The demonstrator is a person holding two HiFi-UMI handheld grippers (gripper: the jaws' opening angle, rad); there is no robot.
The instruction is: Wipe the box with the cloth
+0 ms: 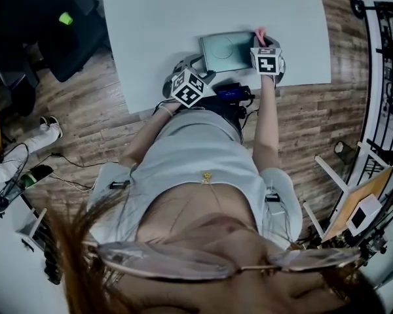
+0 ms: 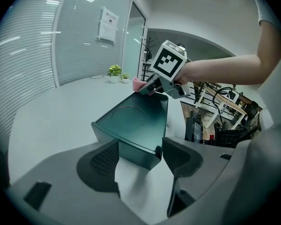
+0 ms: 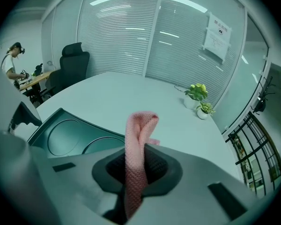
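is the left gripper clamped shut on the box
No, the left gripper stands open around the box's near corner, with white table showing between one jaw and the box.

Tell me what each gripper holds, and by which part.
Right gripper: the pink cloth, pinched along its folded length, a loop sticking out past the jaws. Left gripper: nothing; its jaws stand open about the near corner of the box.

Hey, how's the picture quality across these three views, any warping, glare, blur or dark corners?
Head view: strong fisheye, the table edges bow, and the glasses near the lens are blurred. Left gripper view: dark round vignette, bright reflections streak the glass wall. Right gripper view: same vignette, cool teal cast, yet the cloth weave is crisp.
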